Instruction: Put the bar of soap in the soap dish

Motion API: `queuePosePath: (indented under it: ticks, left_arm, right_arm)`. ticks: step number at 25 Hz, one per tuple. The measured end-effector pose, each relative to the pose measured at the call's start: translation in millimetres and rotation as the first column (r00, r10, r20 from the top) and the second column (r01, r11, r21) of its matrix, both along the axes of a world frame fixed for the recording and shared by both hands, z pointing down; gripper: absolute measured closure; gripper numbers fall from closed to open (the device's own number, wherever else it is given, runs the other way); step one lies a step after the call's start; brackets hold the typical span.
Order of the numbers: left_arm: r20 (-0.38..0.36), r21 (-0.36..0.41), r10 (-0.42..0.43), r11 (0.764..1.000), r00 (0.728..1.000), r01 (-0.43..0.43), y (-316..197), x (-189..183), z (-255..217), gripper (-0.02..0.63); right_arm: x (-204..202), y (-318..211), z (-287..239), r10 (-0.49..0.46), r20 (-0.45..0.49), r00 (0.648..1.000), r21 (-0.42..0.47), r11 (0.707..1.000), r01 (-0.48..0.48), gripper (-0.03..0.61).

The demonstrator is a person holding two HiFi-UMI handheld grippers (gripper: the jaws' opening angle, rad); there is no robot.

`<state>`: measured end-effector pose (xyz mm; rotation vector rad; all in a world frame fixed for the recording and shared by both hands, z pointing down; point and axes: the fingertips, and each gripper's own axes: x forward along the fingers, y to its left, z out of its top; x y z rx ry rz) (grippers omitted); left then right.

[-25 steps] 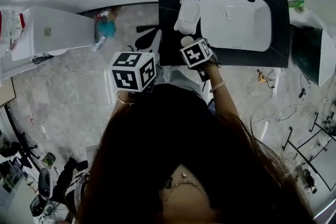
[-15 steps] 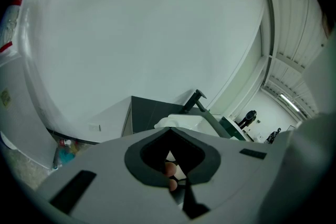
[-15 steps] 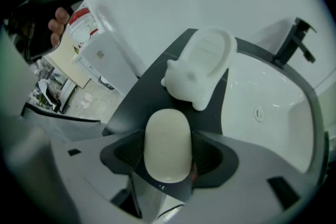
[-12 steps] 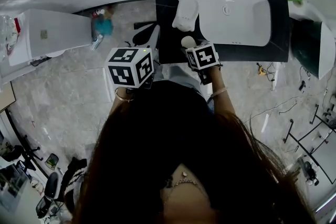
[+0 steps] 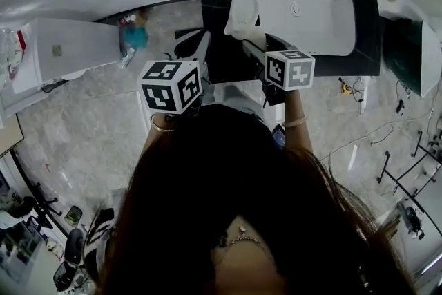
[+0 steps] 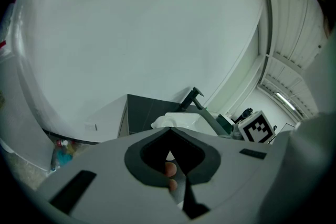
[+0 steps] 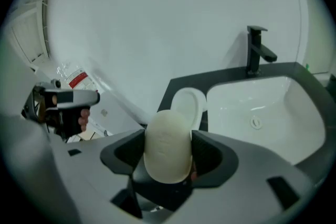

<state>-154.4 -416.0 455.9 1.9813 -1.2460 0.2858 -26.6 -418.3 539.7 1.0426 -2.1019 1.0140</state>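
Note:
A pale oval bar of soap (image 7: pixel 167 150) stands on end between the pads of my right gripper (image 7: pixel 168 136), which is shut on it. Just beyond the soap lies the white soap dish (image 7: pixel 189 104) on the black counter (image 7: pixel 176 87), left of the white sink (image 7: pixel 262 113). In the head view the right gripper (image 5: pixel 254 46) reaches over the counter's front edge, its tips just short of the soap dish (image 5: pixel 242 10). My left gripper (image 5: pixel 202 52) hangs left of the counter over the floor, jaws shut and holding nothing (image 6: pixel 169 131).
A black faucet (image 7: pixel 255 51) stands behind the sink (image 5: pixel 307 7). A white cabinet (image 5: pixel 62 48) is at the far left, with a blue item (image 5: pixel 138 34) on the marble floor beside it. A dark bin (image 5: pixel 404 65) sits right of the counter.
My right gripper has carried the soap forward over the counter's front edge, closer to the soap dish. The left gripper has barely moved.

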Motion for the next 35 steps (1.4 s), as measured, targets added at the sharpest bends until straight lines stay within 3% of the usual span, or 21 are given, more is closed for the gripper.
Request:
queuePosePath:
  ticks: [6, 11, 17, 26, 32, 35]
  left_arm:
    - [0.007, -0.005, -0.007, 1.0, 1.0, 0.007, -2.1, -8.0, 1.3, 0.616]
    - [0.018, -0.013, -0.019, 1.0, 1.0, 0.019, -6.3, -19.7, 2.8, 0.616]
    - [0.028, -0.02, -0.019, 1.0, 0.999, 0.019, -10.9, -29.5, 4.4, 0.617]
    - [0.03, -0.021, 0.014, 1.0, 0.999, -0.013, -12.7, -28.3, 7.4, 0.617]
    - [0.028, -0.005, 0.029, 1.0, 0.999, -0.029, -12.5, -22.1, 2.5, 0.617]
    - [0.034, 0.002, 0.032, 0.999, 0.999, -0.032, -12.8, -18.1, 1.0, 0.616]
  right_arm:
    - [-8.6, -64.8, -19.9, 0.113, 0.032, 0.993, 0.129, 0.985, -0.117, 0.287]
    - [-16.3, -87.5, 2.3, 0.265, 0.043, 0.963, 0.18, 0.946, -0.268, 0.288]
    - [-14.9, -88.4, 24.7, 0.373, -0.014, 0.928, 0.259, 0.897, -0.357, 0.308]
    - [-18.9, -90.9, 13.6, 0.357, 0.014, 0.934, 0.313, 0.886, -0.343, 0.305]
    - [-7.2, -88.8, -24.6, 0.368, 0.043, 0.929, 0.391, 0.85, -0.354, 0.305]
    - [3.0, -76.6, -46.3, 0.356, 0.037, 0.934, 0.402, 0.85, -0.34, 0.308]
